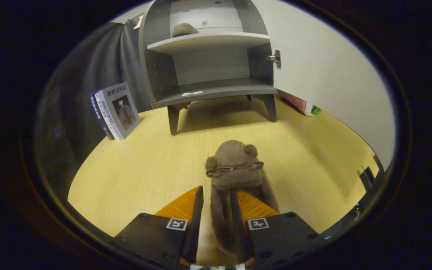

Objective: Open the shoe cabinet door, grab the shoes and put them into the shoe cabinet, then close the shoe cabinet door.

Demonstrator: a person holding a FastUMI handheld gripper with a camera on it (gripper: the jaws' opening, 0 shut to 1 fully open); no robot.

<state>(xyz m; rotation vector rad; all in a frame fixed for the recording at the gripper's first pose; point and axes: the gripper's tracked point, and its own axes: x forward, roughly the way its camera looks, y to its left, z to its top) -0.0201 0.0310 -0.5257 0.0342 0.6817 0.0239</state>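
**A:** So where are we at? Our gripper [216, 204] has its fingers pinching the slipper [234, 165] down at the bottom middle of the frame. One finger looks tucked inside the opening, the other presses the outside wall, so both seem to bear on that side of it. The toe end with the bow and two pompoms sticks out past the tips.

**B:** Yep, and the slipper's long axis runs straight ahead along the fingers, toe first toward the cabinet [208, 56] at the top middle. That's the relation we care about: cabinet dead ahead, well apart from us across the table [133, 168], door [324, 67] swung open to the right.

**A:** Count check?

**B:** Two slippers: one in our grip, one [184, 30] already on the upper shelf. Two shelves, and the lower shelf [216, 92] is bare apart from a small white scrap. Two books [114, 110] lean at the left, out of our line. One gripper, no choice of hand.

**A:** So we'd guess carry it forward, toe leading, and park it inside. Door closes after.
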